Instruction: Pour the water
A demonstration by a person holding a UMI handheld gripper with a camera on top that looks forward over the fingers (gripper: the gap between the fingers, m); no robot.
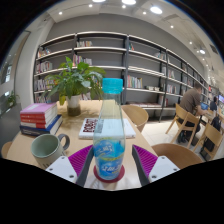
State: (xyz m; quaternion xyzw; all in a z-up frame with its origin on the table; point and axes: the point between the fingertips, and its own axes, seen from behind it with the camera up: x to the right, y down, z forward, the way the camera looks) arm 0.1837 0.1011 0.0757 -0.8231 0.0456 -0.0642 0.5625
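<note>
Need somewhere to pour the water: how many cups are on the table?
1: a green mug stands left of the tongs, below the stacked books. The held water bottle may hide others.

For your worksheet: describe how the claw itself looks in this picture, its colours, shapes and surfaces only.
The claw has two fingers, one on each side of the view's lower part. Each finger bears a magenta pad on its inner face, with a ridged, textured surface. Pale, whitish outer parts flank the pads. No cables, markings or sleeve are visible.
</note>
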